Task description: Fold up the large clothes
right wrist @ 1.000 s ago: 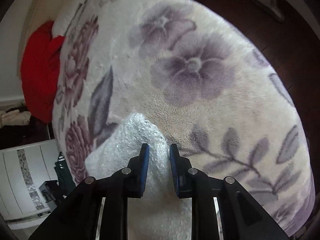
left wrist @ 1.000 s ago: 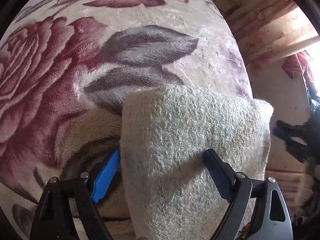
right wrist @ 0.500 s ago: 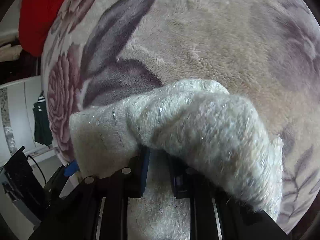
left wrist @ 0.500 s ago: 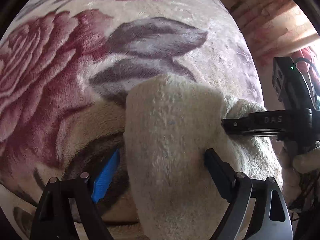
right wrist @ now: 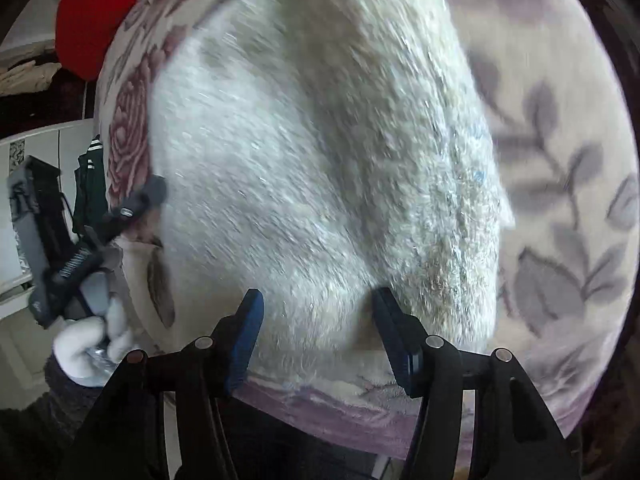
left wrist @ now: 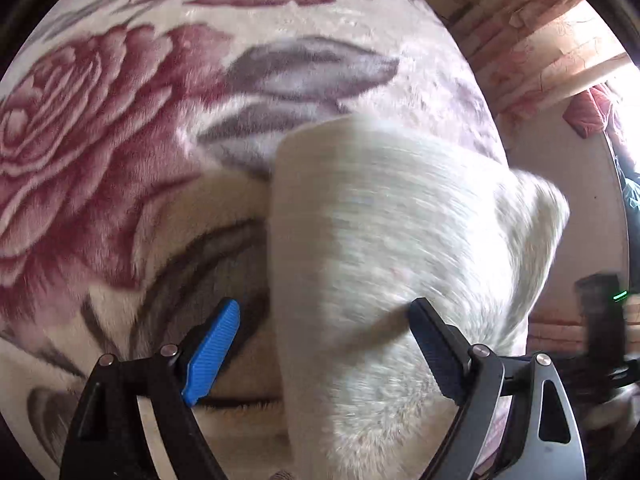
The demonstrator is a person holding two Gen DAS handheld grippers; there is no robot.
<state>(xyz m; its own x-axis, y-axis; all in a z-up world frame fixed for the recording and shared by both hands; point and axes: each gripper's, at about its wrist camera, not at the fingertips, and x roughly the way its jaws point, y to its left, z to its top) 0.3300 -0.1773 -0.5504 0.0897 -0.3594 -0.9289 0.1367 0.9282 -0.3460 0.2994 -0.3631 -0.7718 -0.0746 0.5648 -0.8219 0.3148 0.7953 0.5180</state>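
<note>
**Both claws spread, the knit lying ahead of them**

Nearest to me, the right gripper (right wrist: 318, 330) has its jaws standing wide apart, with the fuzzy cream garment (right wrist: 312, 152) running straight out from between them. Nothing is pinched there; the wool simply fills the gap and lies loose on the floral blanket (right wrist: 560, 208). From this side the garment's long axis looks to run away from the claw, up the bed, with a thicker folded ridge along its right edge.

The left gripper (left wrist: 324, 330) is spread wide too. Its blue pad (left wrist: 212, 352) sits clear of the cloth over bare blanket, while the dark finger opposite is just against the wool. So the knit lies off-centre here, toward that claw's right side and ahead of it, its near edge rounded like a fold.

I'd judge a fold has just been laid, and the next grasp depends on which end is taken. The right claw sits squarely on the near end; the left would need to shift rightward.

Farther off, a red cushion (right wrist: 100, 12) rests at the blanket's far corner.
</note>
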